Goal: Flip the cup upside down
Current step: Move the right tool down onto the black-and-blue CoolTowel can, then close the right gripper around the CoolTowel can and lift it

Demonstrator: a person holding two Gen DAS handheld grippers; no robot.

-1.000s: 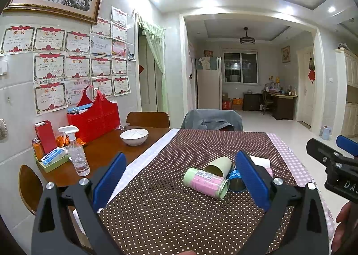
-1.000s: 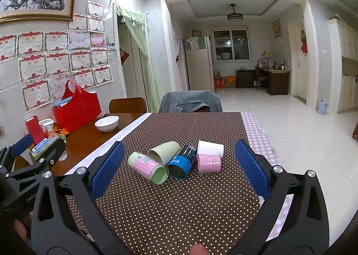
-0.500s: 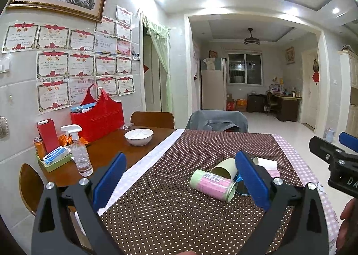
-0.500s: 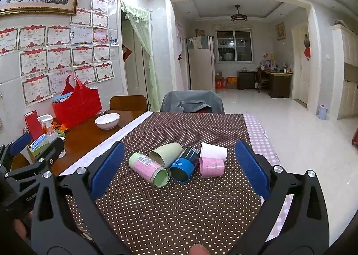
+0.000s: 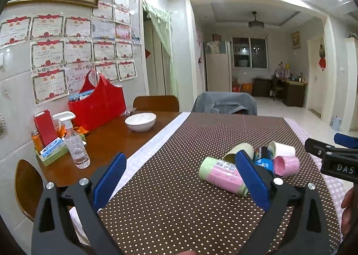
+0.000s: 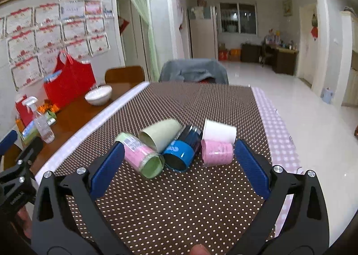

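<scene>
- Cups lie on their sides in a cluster on the dotted counter (image 6: 179,199), none upright.
- My right tongs (image 6: 179,165) gape wide and empty; the cluster sits just ahead between their tips, so I judge this hand nearer.
- My left tongs (image 5: 179,176), also wide and empty, have the cups ahead and to their right.
- Pink cup (image 6: 217,152): axis roughly along my view, mouth direction unclear.
- Blue cup (image 6: 179,156) and green-pink cup (image 6: 143,157): mouths towards me.
</scene>
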